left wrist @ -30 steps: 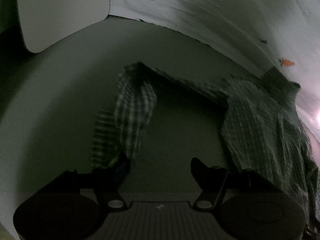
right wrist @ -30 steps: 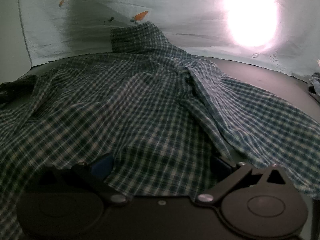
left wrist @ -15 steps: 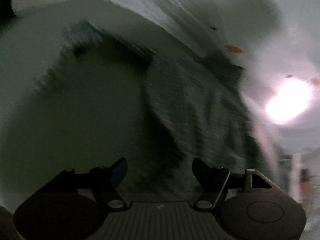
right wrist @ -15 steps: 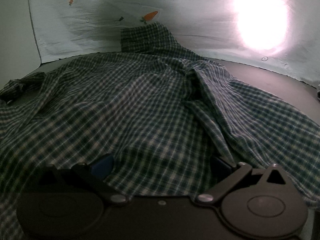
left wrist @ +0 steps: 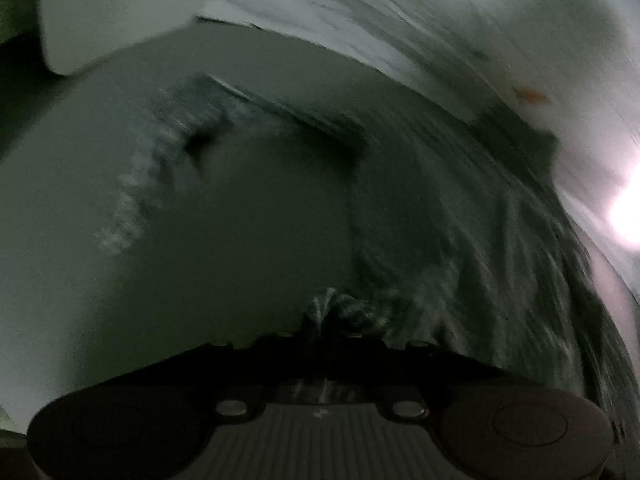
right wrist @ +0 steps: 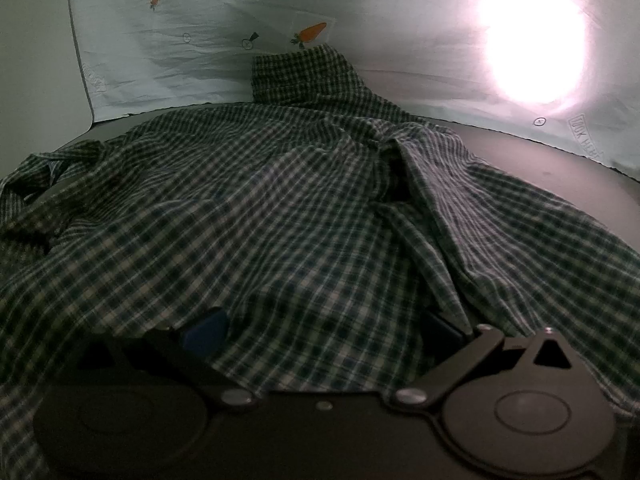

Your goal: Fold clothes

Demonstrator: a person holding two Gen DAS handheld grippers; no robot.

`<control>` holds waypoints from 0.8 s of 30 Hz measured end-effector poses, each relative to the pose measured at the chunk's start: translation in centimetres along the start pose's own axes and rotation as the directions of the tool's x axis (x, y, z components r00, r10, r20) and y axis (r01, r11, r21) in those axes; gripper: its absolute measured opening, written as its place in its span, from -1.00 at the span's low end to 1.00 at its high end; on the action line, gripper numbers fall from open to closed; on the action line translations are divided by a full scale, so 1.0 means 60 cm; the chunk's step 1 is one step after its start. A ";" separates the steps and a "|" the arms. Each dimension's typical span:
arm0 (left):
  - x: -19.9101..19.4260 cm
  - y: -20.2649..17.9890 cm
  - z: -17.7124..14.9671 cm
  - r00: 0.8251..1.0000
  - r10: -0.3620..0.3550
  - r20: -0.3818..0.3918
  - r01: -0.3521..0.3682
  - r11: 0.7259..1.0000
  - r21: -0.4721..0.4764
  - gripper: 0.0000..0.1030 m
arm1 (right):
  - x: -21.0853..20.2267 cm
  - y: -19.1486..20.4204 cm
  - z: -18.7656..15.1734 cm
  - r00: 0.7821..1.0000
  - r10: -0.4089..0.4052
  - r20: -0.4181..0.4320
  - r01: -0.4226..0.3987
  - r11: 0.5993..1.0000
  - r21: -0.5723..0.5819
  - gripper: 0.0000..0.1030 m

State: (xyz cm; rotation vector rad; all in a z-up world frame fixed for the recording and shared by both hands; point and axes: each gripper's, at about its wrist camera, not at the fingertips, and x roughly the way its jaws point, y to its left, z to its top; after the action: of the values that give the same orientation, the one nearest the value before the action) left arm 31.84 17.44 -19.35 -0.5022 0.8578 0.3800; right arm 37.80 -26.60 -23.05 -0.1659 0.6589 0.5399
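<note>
Left gripper point(left wrist: 320, 330): jaws now clenched on a small bunch of the checked shirt point(right wrist: 280, 200), the pinched cloth standing up right at the fingertips. A second ago these jaws stood wide with a hanging sleeve just ahead of the left finger; half a second ago they were still wide and the view was smeared; they have since snapped together on the shirt's edge. From that pinch the shirt runs up and to the right of the left gripper, and a sleeve point(left wrist: 160, 168) lies well ahead and to the left on the dark tabletop point(left wrist: 240, 240); the frame is blurred, so finer folds cannot be read. Right gripper point(right wrist: 320, 332): fingers spread, cloth draped over and between them; pads not seen pressing, so it reads as released, resting under the hem. Its view is nearly unchanged over the second. The body of the shirt spreads ahead of it, collar at the far end against a pale printed sheet point(right wrist: 200, 40). Judgement: the left side now has its hold, so a fold could start once the right side also grips.
</note>
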 end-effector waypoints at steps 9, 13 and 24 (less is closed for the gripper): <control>0.056 0.092 0.079 0.982 0.187 -0.020 -0.186 0.982 0.020 -0.81 | 0.000 0.002 -0.001 1.000 -0.003 -0.001 0.003 1.000 -0.002 1.00; 0.055 0.092 0.055 0.987 0.150 -0.050 -0.144 0.984 0.103 -0.23 | 0.000 0.003 -0.002 1.000 -0.007 -0.001 0.007 1.000 -0.005 1.00; 0.040 0.082 0.010 0.988 0.153 -0.007 -0.148 0.965 0.217 -0.17 | -0.001 0.000 -0.004 1.000 -0.003 -0.001 0.003 1.000 0.001 1.00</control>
State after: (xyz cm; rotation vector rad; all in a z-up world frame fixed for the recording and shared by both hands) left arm 31.16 22.10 -22.21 -0.2409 0.9514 0.4144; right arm 37.63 -26.69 -23.19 -0.1660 0.6595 0.5367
